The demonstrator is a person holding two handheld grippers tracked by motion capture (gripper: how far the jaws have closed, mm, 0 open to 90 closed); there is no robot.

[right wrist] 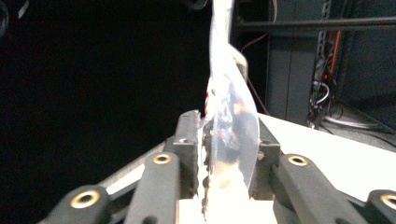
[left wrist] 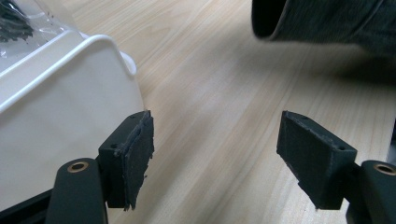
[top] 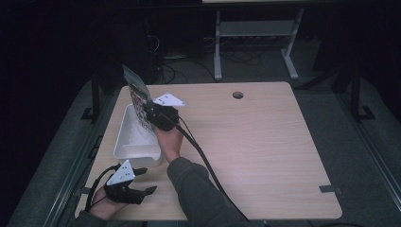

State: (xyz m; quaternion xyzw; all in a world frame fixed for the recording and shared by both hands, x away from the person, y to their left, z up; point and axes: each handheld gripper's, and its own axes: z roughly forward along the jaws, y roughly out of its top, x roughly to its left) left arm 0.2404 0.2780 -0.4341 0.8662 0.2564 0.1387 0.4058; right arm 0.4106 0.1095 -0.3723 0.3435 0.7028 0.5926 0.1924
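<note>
Bag going into the bin, right gripper doing the work

The right gripper [top: 152,115] is holding one clear plastic packet [top: 137,94] upright over the single white bin [top: 126,136], near the table [top: 265,142]'s left edge; in the right gripper view the packet [right wrist: 229,140] is sitting between the jaws, which look to be still touching it on both sides. I'd say it's the drop-off step, so next comes letting go and lifting clear. The left gripper [top: 144,180] is resting just beside the bin, jaws wide open on nothing.
</note>
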